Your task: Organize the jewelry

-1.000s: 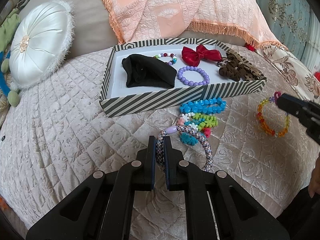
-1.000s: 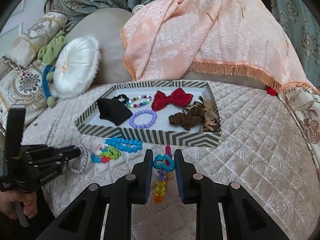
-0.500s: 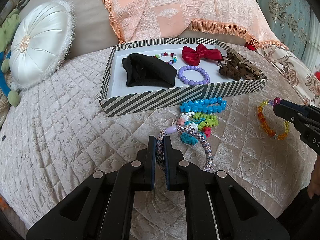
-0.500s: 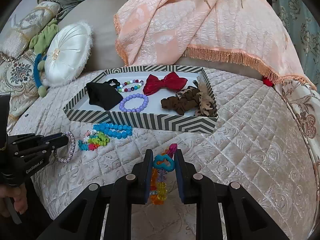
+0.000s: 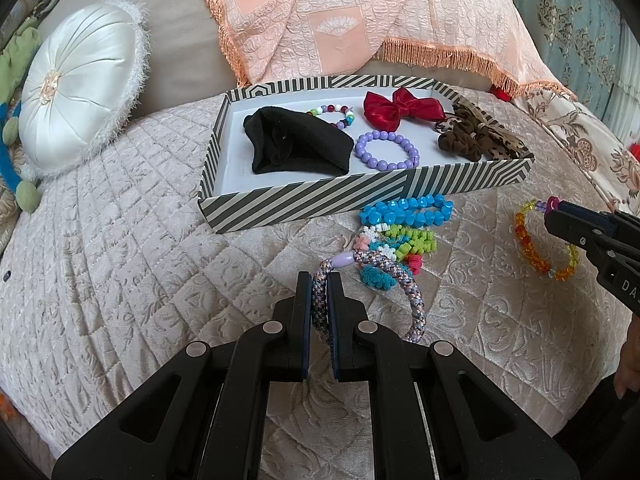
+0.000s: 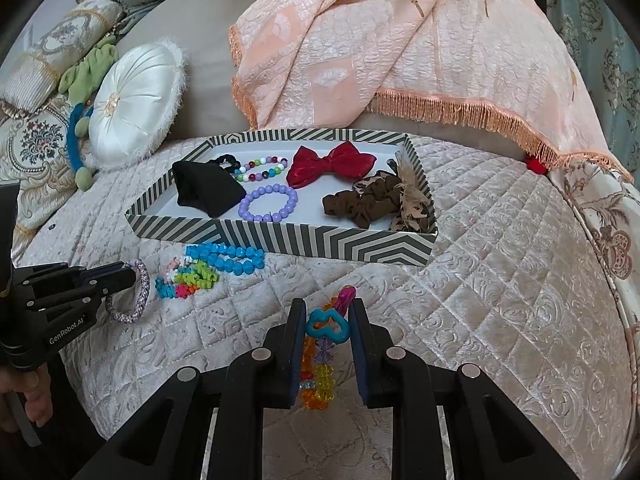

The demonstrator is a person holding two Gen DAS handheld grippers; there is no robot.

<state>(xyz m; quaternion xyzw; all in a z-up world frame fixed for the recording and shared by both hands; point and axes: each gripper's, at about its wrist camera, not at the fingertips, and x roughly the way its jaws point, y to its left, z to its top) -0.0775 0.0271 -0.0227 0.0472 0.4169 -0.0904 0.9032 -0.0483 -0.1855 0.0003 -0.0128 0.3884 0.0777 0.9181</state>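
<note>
My left gripper [image 5: 319, 280] is shut on a braided rope bracelet [image 5: 412, 292] with a lilac bead, which lies partly on the quilted cover. My right gripper [image 6: 325, 312] is shut on a bead bracelet [image 6: 316, 380] of orange and yellow beads, pinched at its turquoise charm [image 6: 326, 326]. The striped tray [image 5: 360, 200] stands beyond both and holds a black cloth [image 5: 296, 146], a purple bead bracelet [image 5: 386, 152], a multicoloured bead bracelet [image 5: 332, 114], a red bow [image 5: 400, 108] and brown scrunchies [image 5: 476, 138]. A blue bead bracelet [image 5: 404, 212] and bright mixed bands [image 5: 400, 244] lie in front of the tray.
A round white satin cushion [image 5: 80, 84] sits at the left against the sofa back. A peach fringed throw [image 5: 360, 20] hangs behind the tray. A hand [image 6: 24, 404] holds the left gripper's handle at the lower left of the right wrist view.
The right gripper has tilted a little, so the tray and cushion sit lower and left in its view. The left gripper and its rope bracelet have stayed still.
</note>
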